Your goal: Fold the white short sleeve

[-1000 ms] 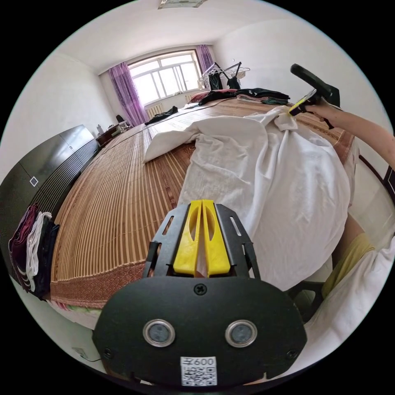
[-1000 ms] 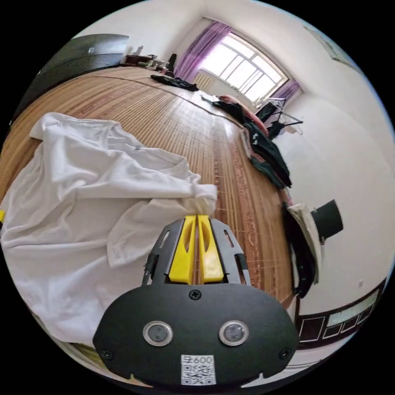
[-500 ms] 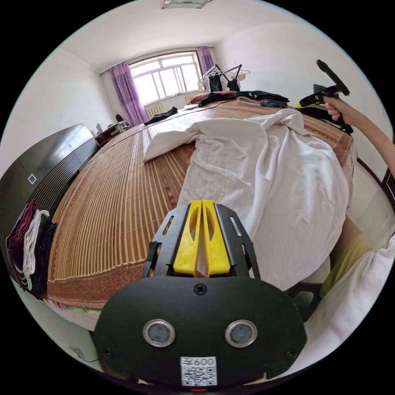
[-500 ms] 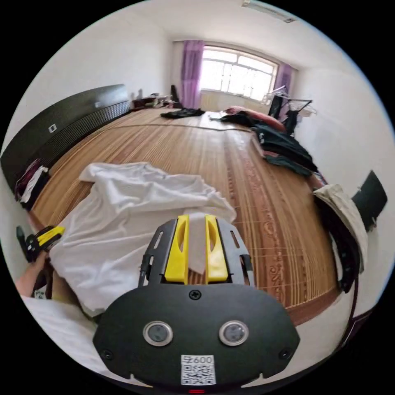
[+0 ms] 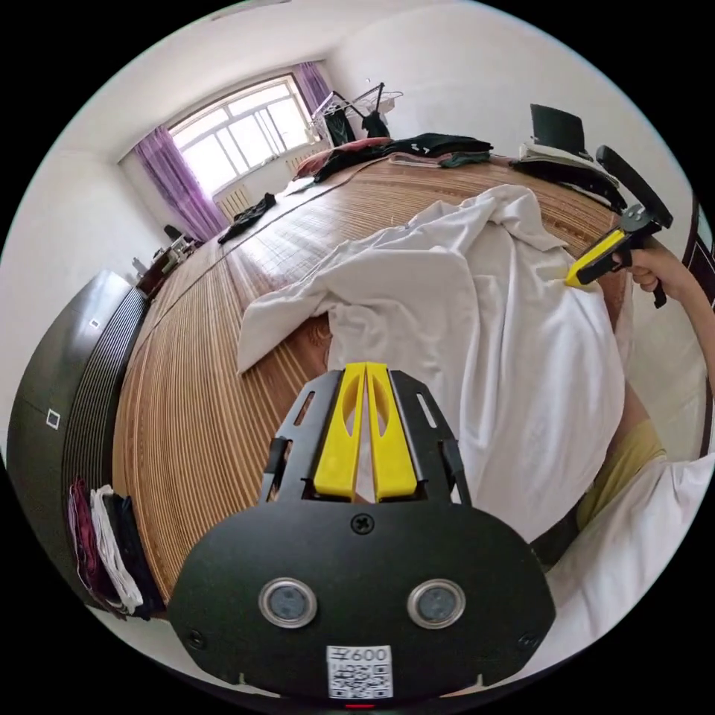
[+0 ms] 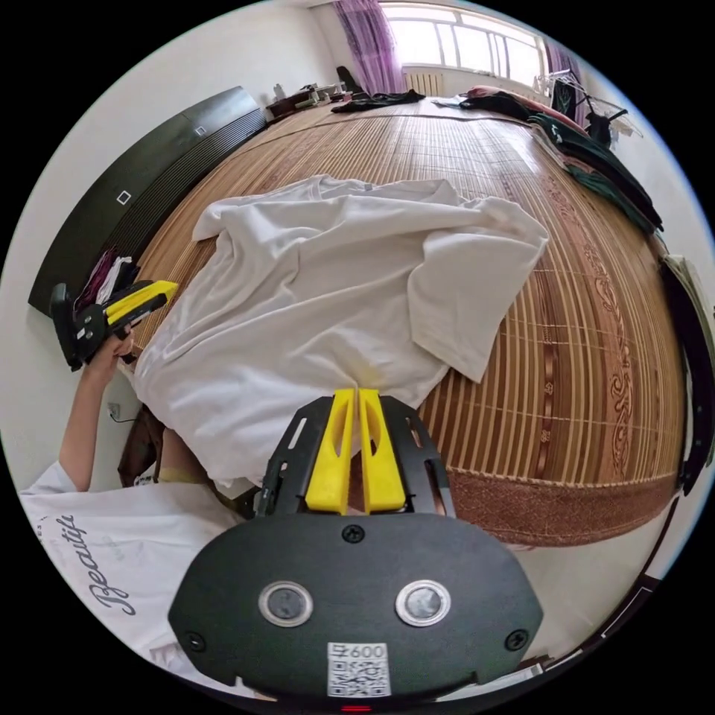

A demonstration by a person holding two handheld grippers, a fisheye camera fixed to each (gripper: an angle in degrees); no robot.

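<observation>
One white short sleeve shirt (image 6: 313, 298) lies across the centre of the right gripper view, spread on the bamboo mat (image 6: 581, 313), its lower hem hanging over the near edge. My right gripper (image 6: 356, 396), jaws together, pinches that hem at lower centre; half a second ago it stood slightly open, off the cloth, with the shirt bunched. My left gripper (image 5: 365, 372) has its jaws closed with white cloth between them, at the opposite hem corner. I judge the shirt now pulled flatter, with one sleeve still turned over the body, so folding can start. Dark clothes (image 6: 596, 156) lie at upper right.
</observation>
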